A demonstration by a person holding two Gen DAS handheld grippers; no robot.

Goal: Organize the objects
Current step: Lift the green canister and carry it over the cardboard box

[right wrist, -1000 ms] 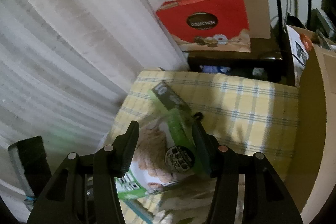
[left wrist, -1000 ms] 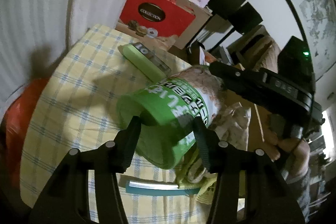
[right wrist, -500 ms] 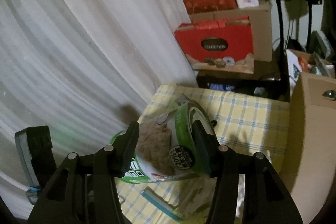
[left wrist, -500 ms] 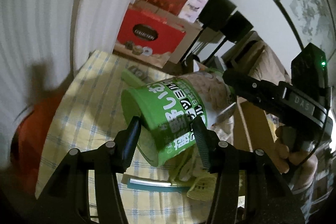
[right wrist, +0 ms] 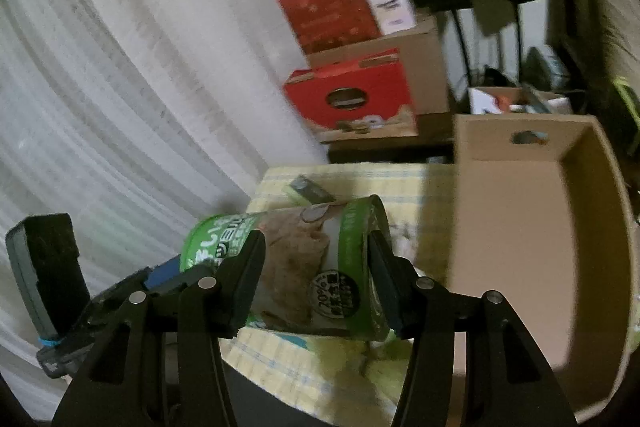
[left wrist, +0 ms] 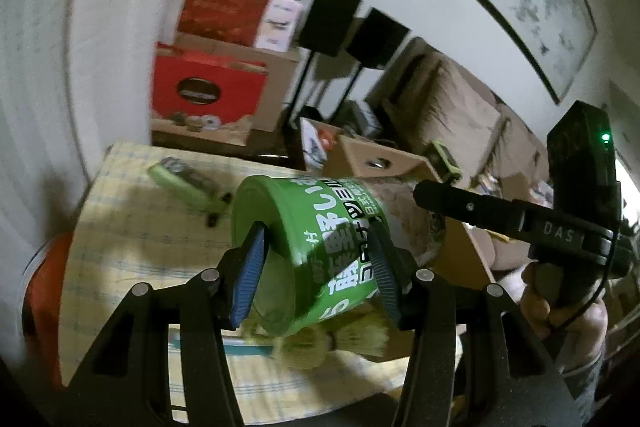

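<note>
Both tongs pinch the green canister at once: the left tongs clamp its base end, the right tongs its lid end. It hangs sideways above the checked table, beside the open cardboard box.

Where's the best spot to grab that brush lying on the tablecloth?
Probably the teal handle: it is slim, straight and lies flat on the tablecloth, so a gripper could come from above and close across its width. The bristle end is soft and splayed, and would likely give.
</note>
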